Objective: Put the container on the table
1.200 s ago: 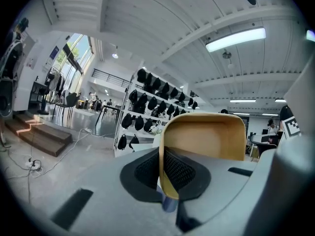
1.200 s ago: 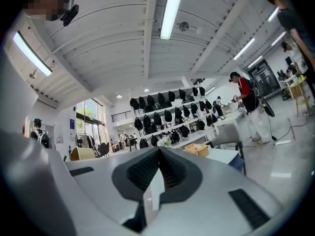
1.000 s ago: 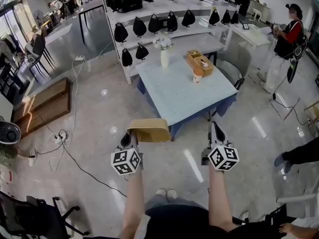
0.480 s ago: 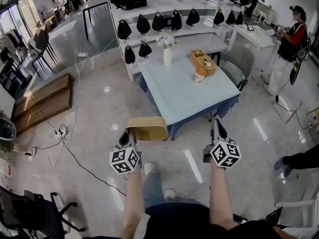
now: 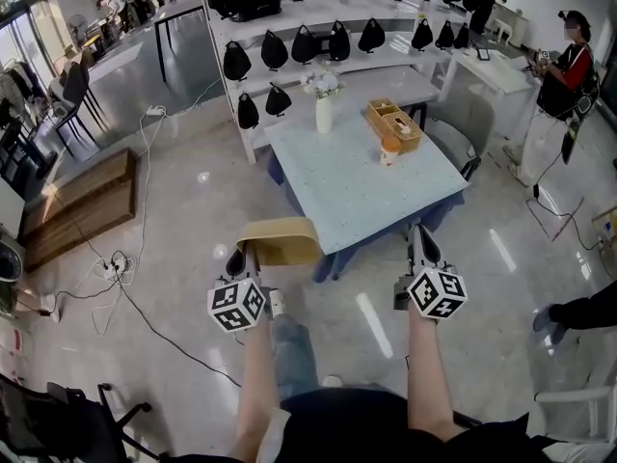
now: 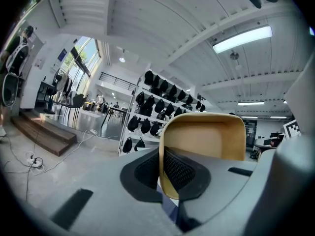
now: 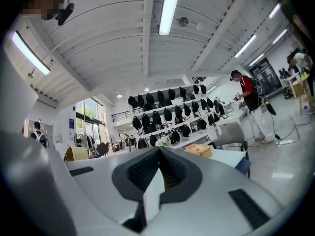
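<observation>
Head view: tan container (image 5: 280, 241) clamped by its rim in the jaws of the left gripper (image 5: 246, 256), held over the floor (image 5: 193, 210) just beside the near corner of the pale blue counter (image 5: 357, 191), not on it. Right gripper (image 5: 421, 251) alongside, jaws closed on nothing. Farther along the counter: white vase (image 5: 324, 114), wooden tray (image 5: 393, 123), small cup (image 5: 388, 149).

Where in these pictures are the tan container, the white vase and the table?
tan container (image 5: 281, 242), head view, its outer wall.
white vase (image 5: 324, 114), head view, its body.
table (image 5: 362, 196), head view, bare top.
</observation>
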